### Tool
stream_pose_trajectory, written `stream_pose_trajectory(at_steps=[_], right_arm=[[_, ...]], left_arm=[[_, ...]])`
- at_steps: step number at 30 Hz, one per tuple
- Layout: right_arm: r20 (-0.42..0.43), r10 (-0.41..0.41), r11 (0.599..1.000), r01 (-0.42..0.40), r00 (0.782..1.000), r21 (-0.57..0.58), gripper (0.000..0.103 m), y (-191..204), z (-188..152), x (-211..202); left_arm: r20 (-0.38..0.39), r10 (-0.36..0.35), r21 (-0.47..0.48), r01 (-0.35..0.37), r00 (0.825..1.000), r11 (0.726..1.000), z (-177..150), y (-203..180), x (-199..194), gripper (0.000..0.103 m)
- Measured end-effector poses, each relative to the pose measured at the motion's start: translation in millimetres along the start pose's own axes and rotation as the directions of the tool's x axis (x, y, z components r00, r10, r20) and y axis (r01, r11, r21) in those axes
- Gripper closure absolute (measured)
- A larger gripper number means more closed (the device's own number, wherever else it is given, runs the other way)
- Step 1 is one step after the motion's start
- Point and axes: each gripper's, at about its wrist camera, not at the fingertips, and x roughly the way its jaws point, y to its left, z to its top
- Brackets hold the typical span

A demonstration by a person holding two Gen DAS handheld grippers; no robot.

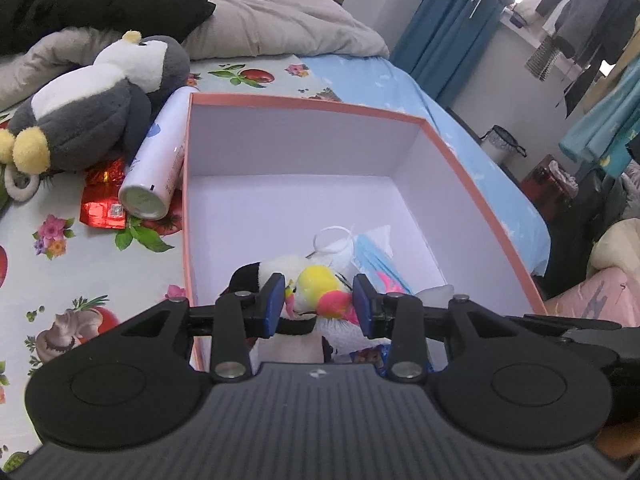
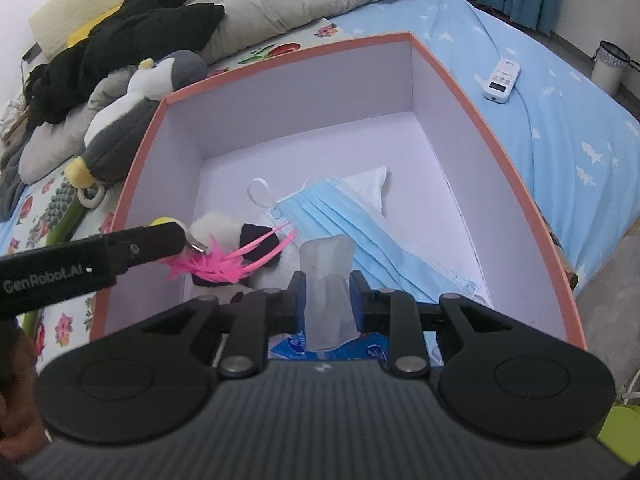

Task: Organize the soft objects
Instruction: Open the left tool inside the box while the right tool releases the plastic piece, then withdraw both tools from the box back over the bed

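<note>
A pink-rimmed box [image 1: 304, 102] with a white interior is shown resting on a bed [image 1: 380, 76] covered by a flowered sheet and a pale blue sheet. The left gripper [image 1: 320, 300] is held over the near part of the box; its blue-padded fingers [image 1: 274, 300] are closed around a small feathered toy [image 1: 320, 292] with a yellow and pink body, which is seen above a black-and-white plush [image 1: 264, 272] lying in the box. From the right wrist view, pink feathers are seen trailing from the left gripper's tip. The right gripper [image 2: 328, 300] is held over the near edge of the box, its fingers [image 2: 298, 300] closed on a folded white tissue [image 2: 328, 280] standing upright between them. A blue face mask [image 2: 360, 232] lies on the box floor, partly over a white napkin [image 2: 370, 184]; a blue packet [image 2: 288, 346] is partly hidden beneath the right gripper. Outside the box, on its left, a grey-and-white penguin plush [image 1: 96, 108] lies on the bed, with a white spray can [image 1: 160, 156] just beside the box wall and resting on a red foil wrapper [image 1: 102, 208]. A white remote control [image 2: 502, 80] lies on the blue sheet to the right. A grey quilt [image 1: 272, 8] and black clothing [image 1: 96, 4] are heaped at the far end of the bed.
</note>
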Motion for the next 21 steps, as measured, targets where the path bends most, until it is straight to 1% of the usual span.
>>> stream_pose_trajectory(at_steps=[1,2,3,4,6,11,16,21], right_arm=[[-0.002,-0.007,1.000,0.007,1.000,-0.003,0.071,1.5,-0.6,-0.7],[-0.004,-0.010,1.000,0.010,1.000,-0.013,0.068,2.7,-0.5,-0.9],[0.000,-0.016,1.000,0.016,1.000,-0.019,0.061,4.9,-1.3,-3.8],[0.012,-0.017,1.000,0.017,1.000,-0.019,0.060,6.2,-1.7,-8.3],[0.035,-0.007,1.000,0.008,0.999,-0.020,0.060,9.0,-2.7,-18.7],[0.115,0.015,1.000,-0.014,0.993,-0.009,0.060,16.0,-4.1,-53.8],[0.197,0.042,0.999,-0.036,0.980,-0.031,0.060,27.7,-10.9,-93.3],[0.266,0.075,0.997,-0.062,0.961,-0.056,0.060,38.1,-22.8,-134.8]], left_arm=[[-0.002,0.007,-0.002,-0.007,1.000,1.000,-0.7,-0.5,-1.4,0.057],[-0.001,0.013,0.003,-0.013,1.000,1.000,-1.5,-0.7,-2.8,0.050],[0.005,0.013,0.006,-0.013,1.000,1.000,-2.4,-2.3,-7.5,0.048],[0.016,0.011,0.003,-0.011,1.000,1.000,-3.4,-2.3,-12.9,0.048],[0.038,0.002,0.003,-0.003,0.999,1.000,-3.5,-3.8,-25.1,0.048],[0.117,0.008,0.021,-0.011,0.993,1.000,-4.6,-11.3,-69.0,0.047],[0.190,0.018,0.025,-0.023,0.982,0.999,-13.7,-15.4,-119.3,0.047],[0.252,0.027,0.021,-0.034,0.967,0.999,-27.8,-15.8,-172.0,0.047]])
